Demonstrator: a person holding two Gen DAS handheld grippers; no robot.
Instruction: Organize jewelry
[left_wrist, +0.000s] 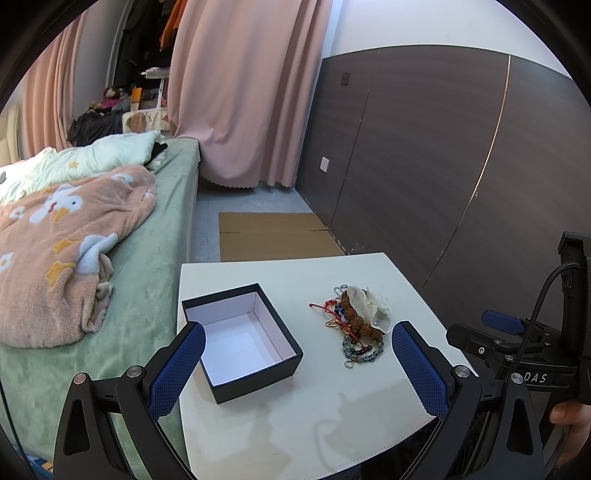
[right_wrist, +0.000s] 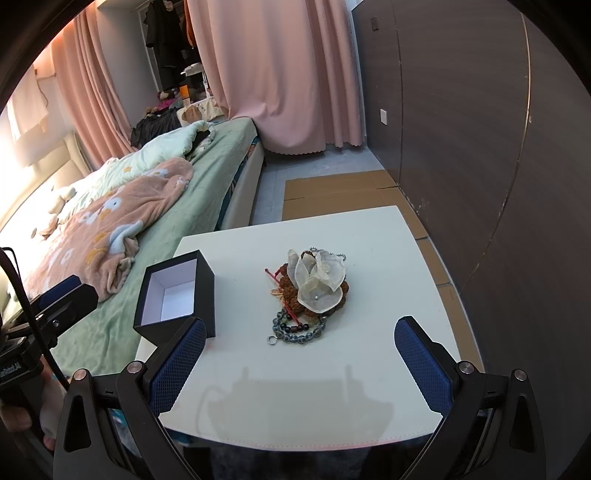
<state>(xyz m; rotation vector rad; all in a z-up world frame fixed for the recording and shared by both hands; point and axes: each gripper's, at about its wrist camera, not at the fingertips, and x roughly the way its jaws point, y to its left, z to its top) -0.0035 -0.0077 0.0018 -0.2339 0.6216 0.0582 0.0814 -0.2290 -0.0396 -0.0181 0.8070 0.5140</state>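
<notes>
A pile of jewelry (left_wrist: 356, 319) lies on the white table (left_wrist: 317, 413): brown bead bracelets, a dark bead chain, red cord and a sheer cream fabric flower (right_wrist: 319, 280) on top. An open black box (left_wrist: 242, 341) with a white inside stands empty to its left; it also shows in the right wrist view (right_wrist: 173, 295). My left gripper (left_wrist: 297, 350) is open and empty above the table's near edge, between box and pile. My right gripper (right_wrist: 301, 350) is open and empty, hovering just short of the pile (right_wrist: 306, 295).
A bed (left_wrist: 74, 258) with a green sheet and a peach blanket runs along the table's left side. Flat cardboard (left_wrist: 273, 236) lies on the floor beyond the table. A dark panelled wall (left_wrist: 443, 166) stands on the right and pink curtains (left_wrist: 243, 92) hang behind.
</notes>
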